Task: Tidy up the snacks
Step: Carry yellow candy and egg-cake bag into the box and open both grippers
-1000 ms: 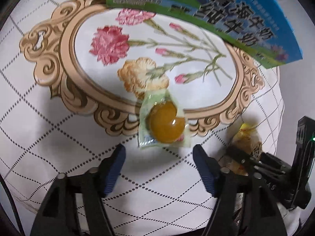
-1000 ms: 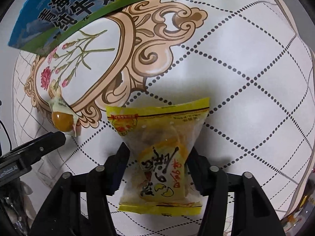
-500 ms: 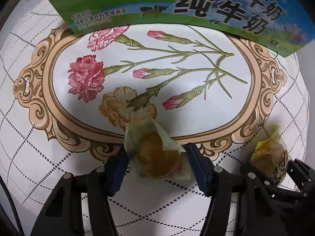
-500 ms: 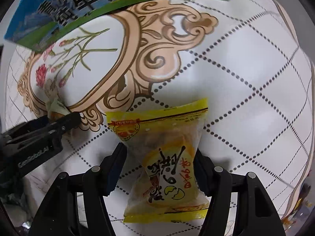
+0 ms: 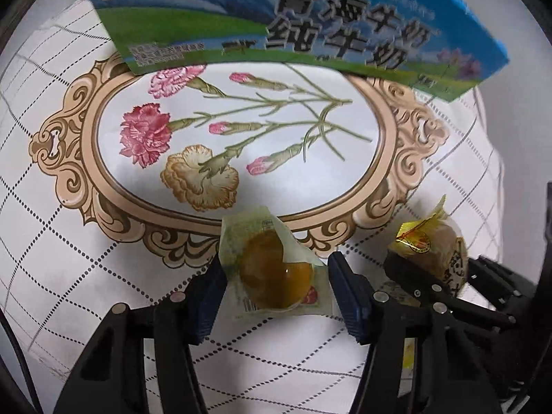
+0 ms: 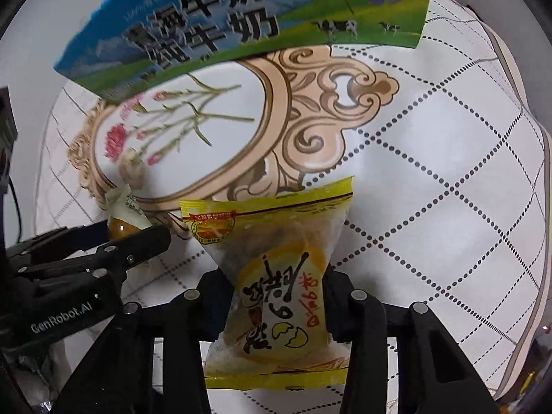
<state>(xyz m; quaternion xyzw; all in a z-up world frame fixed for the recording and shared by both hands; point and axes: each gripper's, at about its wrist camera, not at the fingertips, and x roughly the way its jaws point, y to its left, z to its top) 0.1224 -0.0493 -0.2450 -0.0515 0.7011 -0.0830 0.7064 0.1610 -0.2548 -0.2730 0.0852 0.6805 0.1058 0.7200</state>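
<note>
My left gripper [image 5: 277, 281] is shut on a pale green packet with an orange-brown round snack [image 5: 274, 276], its blue pads pressing both sides. My right gripper [image 6: 279, 296] is shut on a yellow wrapped cake packet [image 6: 276, 276], pinched at its middle. The yellow packet also shows in the left wrist view [image 5: 431, 252], to the right of the green packet. The green packet shows in the right wrist view [image 6: 120, 214] at the left, between the left gripper's fingers [image 6: 138, 245]. Both packets are held close over the white floral tablecloth [image 5: 241, 131].
A blue and green milk carton box [image 5: 293, 24] stands at the far side of the table; it also shows in the right wrist view [image 6: 241, 20]. The tablecloth's edge [image 6: 538, 207] drops off at the right.
The left gripper moved onto the green packet and closed on it. The right gripper tightened on the yellow packet. Both grippers came closer to the milk box.
</note>
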